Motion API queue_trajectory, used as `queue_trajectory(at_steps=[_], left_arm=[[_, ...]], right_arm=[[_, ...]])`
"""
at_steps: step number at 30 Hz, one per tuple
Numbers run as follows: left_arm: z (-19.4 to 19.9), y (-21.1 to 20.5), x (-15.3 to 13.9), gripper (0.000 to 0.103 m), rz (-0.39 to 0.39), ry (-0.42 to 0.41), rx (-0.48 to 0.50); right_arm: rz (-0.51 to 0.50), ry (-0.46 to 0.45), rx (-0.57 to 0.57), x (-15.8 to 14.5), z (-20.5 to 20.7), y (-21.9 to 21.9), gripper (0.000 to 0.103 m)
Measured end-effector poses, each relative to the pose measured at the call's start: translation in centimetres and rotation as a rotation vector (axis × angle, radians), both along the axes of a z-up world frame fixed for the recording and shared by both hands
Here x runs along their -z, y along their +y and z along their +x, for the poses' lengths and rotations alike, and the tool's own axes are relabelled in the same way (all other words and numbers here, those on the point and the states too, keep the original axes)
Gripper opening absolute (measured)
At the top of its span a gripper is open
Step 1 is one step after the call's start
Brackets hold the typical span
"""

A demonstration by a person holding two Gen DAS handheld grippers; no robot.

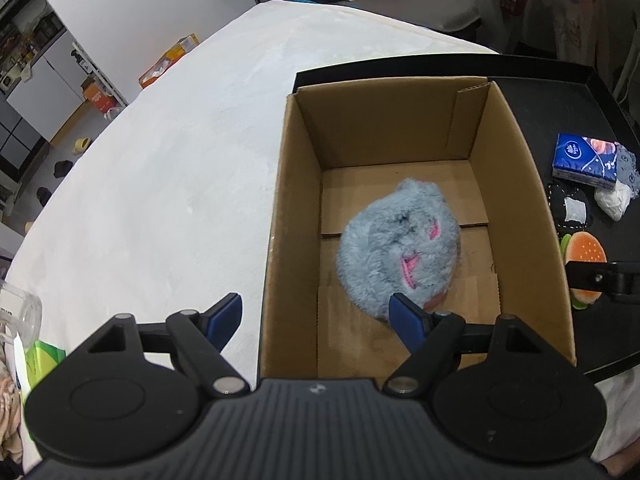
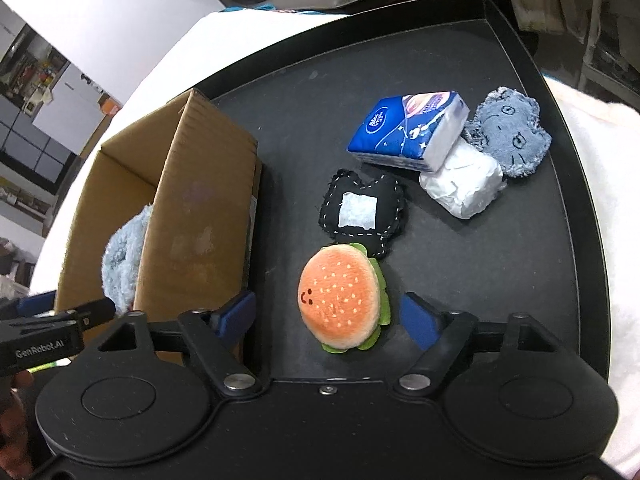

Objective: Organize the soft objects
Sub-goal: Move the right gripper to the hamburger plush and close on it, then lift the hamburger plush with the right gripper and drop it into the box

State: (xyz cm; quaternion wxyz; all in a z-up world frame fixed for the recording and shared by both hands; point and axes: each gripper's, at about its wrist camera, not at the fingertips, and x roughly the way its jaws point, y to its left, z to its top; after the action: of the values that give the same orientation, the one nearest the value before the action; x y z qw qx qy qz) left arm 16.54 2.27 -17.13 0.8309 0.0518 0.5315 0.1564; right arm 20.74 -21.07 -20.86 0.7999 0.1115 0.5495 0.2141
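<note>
A fluffy blue plush [image 1: 396,252] with pink marks lies inside the open cardboard box [image 1: 280,220]. My left gripper [image 1: 316,316] hovers open above the box's near left wall, one finger over the plush's near edge, gripping nothing. In the right wrist view a burger plush [image 2: 340,296] lies on the black tray [image 2: 500,260] beside the box [image 2: 200,208]. My right gripper [image 2: 328,318] straddles the burger, and a gap shows between each pad and the toy. Beyond it lie a black stitched cushion [image 2: 364,208], a blue tissue pack [image 2: 408,132], a white wad [image 2: 464,184] and a grey-blue cloth [image 2: 508,132].
The box stands on the tray's left part, and a white tabletop [image 1: 160,180] spreads to its left. A green packet [image 1: 40,360] and clear plastic sit at that table's near left corner. Shelves and floor clutter lie beyond the table edge.
</note>
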Motion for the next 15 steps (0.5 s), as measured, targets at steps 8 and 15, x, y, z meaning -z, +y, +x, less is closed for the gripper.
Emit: queue_trajectory(at_steps=[8,15], left_arm=[[0.3,-1.0,-0.1,0.079,0.013,0.005,0.024],[-0.1,-0.8,-0.5,0.079,-0.006,0.002,0.035]], right_arm=[[-0.013,0.055,-0.004,1.2,0.3,-0.1,0.044],[-0.020,0.042,-0.013,0.9,-0.1,-0.5,0.033]])
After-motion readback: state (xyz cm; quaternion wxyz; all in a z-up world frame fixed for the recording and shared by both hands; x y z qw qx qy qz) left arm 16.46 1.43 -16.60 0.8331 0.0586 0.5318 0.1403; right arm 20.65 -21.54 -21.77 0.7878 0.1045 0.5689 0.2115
